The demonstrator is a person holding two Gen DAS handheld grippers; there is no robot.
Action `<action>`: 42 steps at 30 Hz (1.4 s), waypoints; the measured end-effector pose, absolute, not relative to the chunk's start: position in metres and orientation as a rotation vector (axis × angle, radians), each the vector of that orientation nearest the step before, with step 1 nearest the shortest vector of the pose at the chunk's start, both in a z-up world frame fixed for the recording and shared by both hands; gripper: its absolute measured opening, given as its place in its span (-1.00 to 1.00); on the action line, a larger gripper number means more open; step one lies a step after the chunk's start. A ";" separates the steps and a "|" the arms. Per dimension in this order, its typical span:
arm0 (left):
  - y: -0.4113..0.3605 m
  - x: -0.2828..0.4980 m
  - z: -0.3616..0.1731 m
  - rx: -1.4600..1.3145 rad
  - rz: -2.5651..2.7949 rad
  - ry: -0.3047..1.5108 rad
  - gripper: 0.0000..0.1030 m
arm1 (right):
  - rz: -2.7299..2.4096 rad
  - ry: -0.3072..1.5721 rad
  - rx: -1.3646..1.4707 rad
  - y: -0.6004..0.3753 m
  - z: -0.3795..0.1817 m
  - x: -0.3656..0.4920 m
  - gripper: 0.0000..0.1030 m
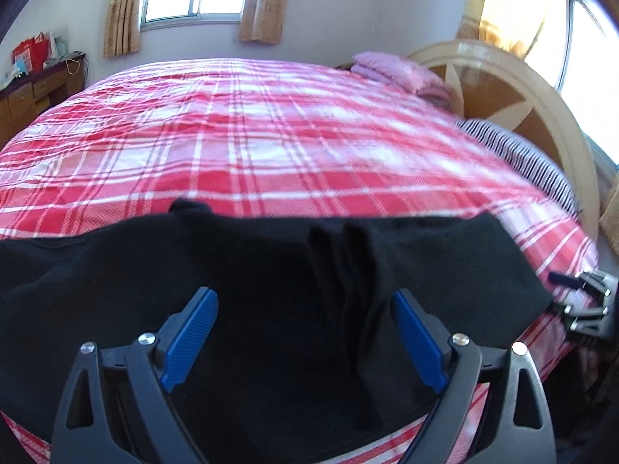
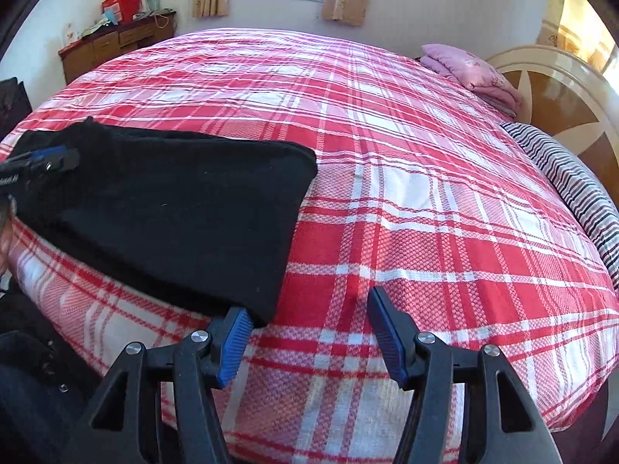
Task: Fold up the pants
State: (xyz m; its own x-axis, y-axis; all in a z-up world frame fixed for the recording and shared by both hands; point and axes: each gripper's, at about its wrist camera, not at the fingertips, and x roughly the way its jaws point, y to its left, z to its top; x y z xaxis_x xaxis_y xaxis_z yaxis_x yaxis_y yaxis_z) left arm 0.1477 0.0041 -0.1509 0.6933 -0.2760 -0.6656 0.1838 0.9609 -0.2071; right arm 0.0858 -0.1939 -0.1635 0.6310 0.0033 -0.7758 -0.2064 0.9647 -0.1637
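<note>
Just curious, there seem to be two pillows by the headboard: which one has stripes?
The striped pillow is the nearer one, with dark and white bands. The pink pillow beyond it, at the bed's far corner, has none.

Your black pants (image 2: 166, 201) lie on the red-and-white plaid bedspread (image 2: 425, 193); beyond it, a pink pillow (image 2: 472, 71) and a navy-striped one (image 2: 572, 181).

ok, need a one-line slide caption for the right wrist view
Open right gripper beside the corner of black pants lying on a red plaid bedspread.
</note>
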 end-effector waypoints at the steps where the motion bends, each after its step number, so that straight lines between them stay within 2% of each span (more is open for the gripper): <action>1: 0.001 0.150 -0.149 -0.120 -0.267 0.762 0.81 | 0.127 0.881 -0.253 -0.194 -0.161 0.082 0.18; 7: -0.011 0.183 -0.155 0.063 -0.081 0.796 0.82 | 0.122 0.846 -0.247 -0.203 -0.152 0.070 0.18; 10: 0.002 0.183 -0.162 0.003 -0.097 0.812 0.89 | 0.130 0.839 -0.197 -0.211 -0.147 0.073 0.18; 18: 0.009 0.160 -0.144 -0.068 -0.137 0.763 0.89 | 0.290 0.763 -0.105 -0.186 -0.130 0.085 0.19; 23: -0.003 0.159 -0.158 0.039 -0.127 0.807 0.90 | 0.347 0.802 -0.134 -0.161 -0.149 0.104 0.19; 26: 0.004 0.162 -0.168 0.016 -0.127 0.805 1.00 | 0.323 0.881 -0.155 -0.161 -0.172 0.116 0.19; 30: 0.011 0.163 -0.161 -0.012 -0.156 0.811 1.00 | 0.327 0.849 -0.103 -0.171 -0.162 0.115 0.19; 37: 0.088 0.157 -0.121 0.013 0.001 0.735 1.00 | 0.358 0.773 -0.106 -0.160 -0.143 0.115 0.19; 42: 0.169 0.138 -0.122 0.004 0.195 0.756 1.00 | 0.435 0.769 -0.169 -0.125 -0.149 0.114 0.19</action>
